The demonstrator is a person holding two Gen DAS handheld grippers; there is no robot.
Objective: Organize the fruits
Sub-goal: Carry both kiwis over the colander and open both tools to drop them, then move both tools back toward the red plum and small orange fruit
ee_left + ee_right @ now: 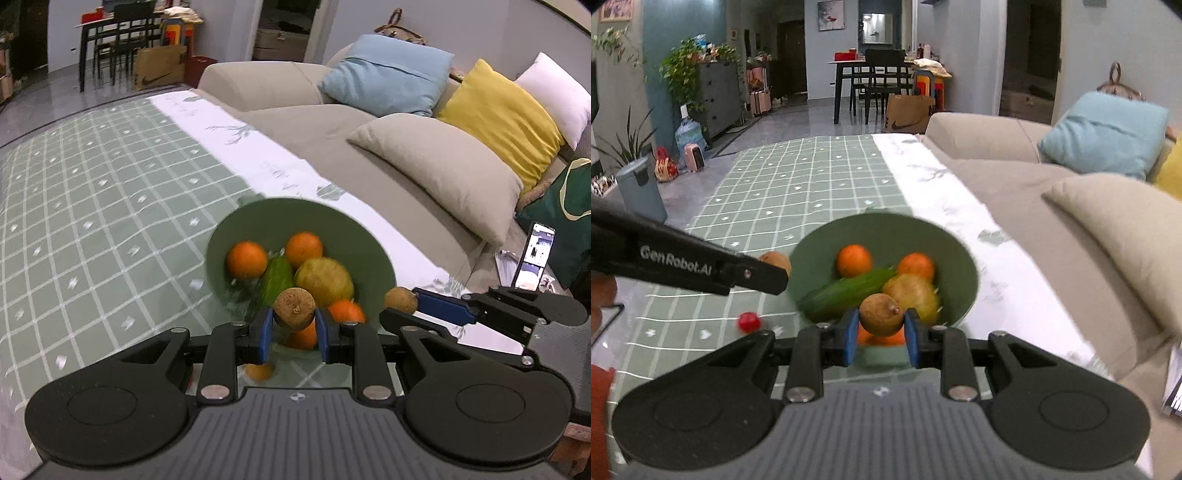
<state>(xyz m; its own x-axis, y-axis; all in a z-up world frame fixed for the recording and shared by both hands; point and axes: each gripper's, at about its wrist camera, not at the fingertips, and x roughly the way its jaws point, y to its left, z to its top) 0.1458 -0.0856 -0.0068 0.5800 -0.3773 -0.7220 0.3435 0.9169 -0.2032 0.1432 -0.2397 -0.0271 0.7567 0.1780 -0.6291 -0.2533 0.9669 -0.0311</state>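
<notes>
A: Starting at the left, what's on the table?

B: A green checked tablecloth with a white border covers it. In the right wrist view a small red fruit lies loose on the cloth, left of the bowl; it's blurred, so I can't name it.

A: And the left gripper?

B: The left gripper has its blue pads closed on a brown kiwi, stem end facing the camera, held just over the near rim of the green bowl. In the right wrist view it comes in from the left as a black arm with that same kiwi beyond its tip, beside the bowl's left edge.

A: What's in the bowl?

B: From the left, an orange, a green cucumber-like fruit leaning across the middle, a second orange behind, a yellow-green apple or pear, and more orange ones near the front, partly hidden by the kiwi.

A: The right gripper?

B: The right gripper is clamped on a second kiwi, also at the bowl's near rim. The left wrist view shows it at the right of the bowl, kiwi at its tip.

A: Farther right?

B: A beige sofa with blue, yellow and beige cushions, and a lit phone propped up.
</notes>
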